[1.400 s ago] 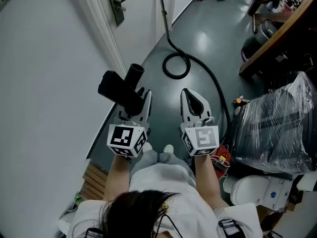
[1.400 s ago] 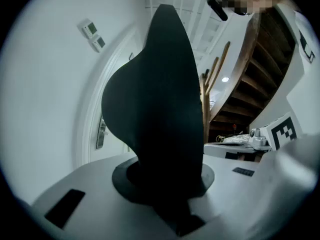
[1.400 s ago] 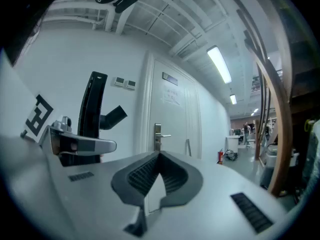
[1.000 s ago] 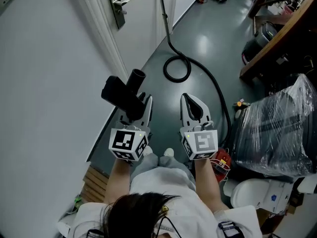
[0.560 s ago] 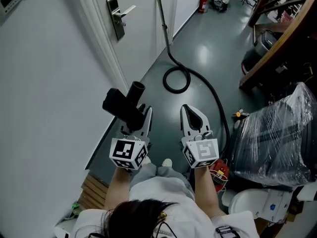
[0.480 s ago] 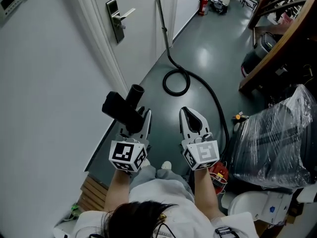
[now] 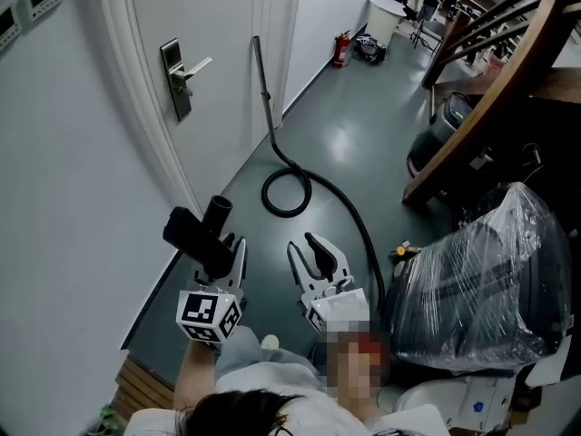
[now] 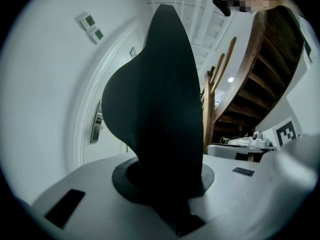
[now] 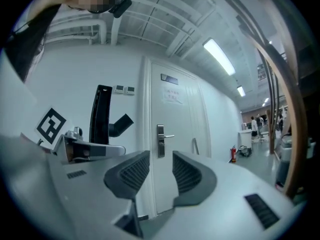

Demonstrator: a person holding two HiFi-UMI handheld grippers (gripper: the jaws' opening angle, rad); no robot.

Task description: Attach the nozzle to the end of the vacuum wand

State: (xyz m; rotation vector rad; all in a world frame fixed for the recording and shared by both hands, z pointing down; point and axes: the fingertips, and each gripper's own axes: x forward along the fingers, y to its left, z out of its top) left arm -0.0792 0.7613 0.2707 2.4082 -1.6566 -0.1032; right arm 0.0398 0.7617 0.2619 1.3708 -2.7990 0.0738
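Nozzle (image 7: 196,233): the black piece is clamped in the left hand-held gripper (image 7: 223,254), whose jaws are pressed tight on its lower neck. In the left gripper view it fills the space straight ahead of the jaws (image 8: 160,109), its round open socket pointing up and away from the person. So picking it up looks done; joining it has not begun.

Just to the right of that, the right hand-held gripper (image 7: 303,247) is level and empty. Its jaws have just been opening, and the right gripper view shows a clear gap between the ribbed pads (image 9: 186,174) with only the door beyond.

Ahead of both hand-held grippers, on the grey floor (image 7: 363,134), the black hose (image 7: 287,213) lies in a loose loop. From the loop it climbs into the vacuum wand (image 7: 262,80), which leans upright against the white wall beside the door (image 7: 154,16), well apart from either hand-held gripper. Its upper end is bare, with nothing fitted on it.

What is left, as I judge it: close the distance to the wand, probably steady it with the free right hand-held gripper, line the nozzle's socket up with the wand's end, and push it home.
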